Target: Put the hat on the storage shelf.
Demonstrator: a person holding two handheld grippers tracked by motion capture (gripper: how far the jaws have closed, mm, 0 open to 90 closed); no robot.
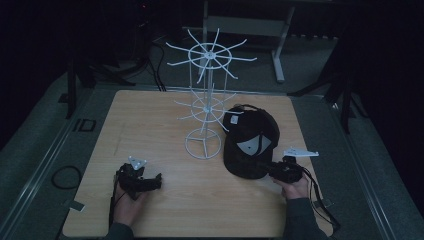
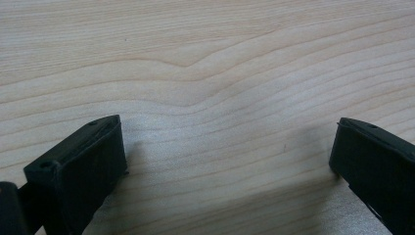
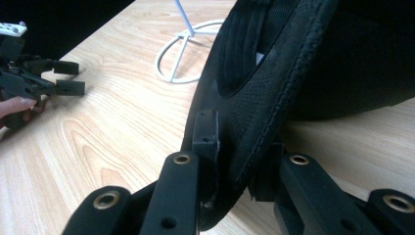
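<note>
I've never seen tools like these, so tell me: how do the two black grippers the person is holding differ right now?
The right gripper is clamped on the brim of the black cap, while the left gripper holds nothing, with bare wooden table between its jaws. The right one's jaws sit close together; the left one's stand wide apart. The right is beside the cap, the left away from it, near the table's front left. Both are black and hand-held.

From above the near edge, the high view looks forward and down on the whole table (image 1: 150, 115). Each gripper view rides low, looking out between its own jaws — both share the wooden tabletop with it.
</note>
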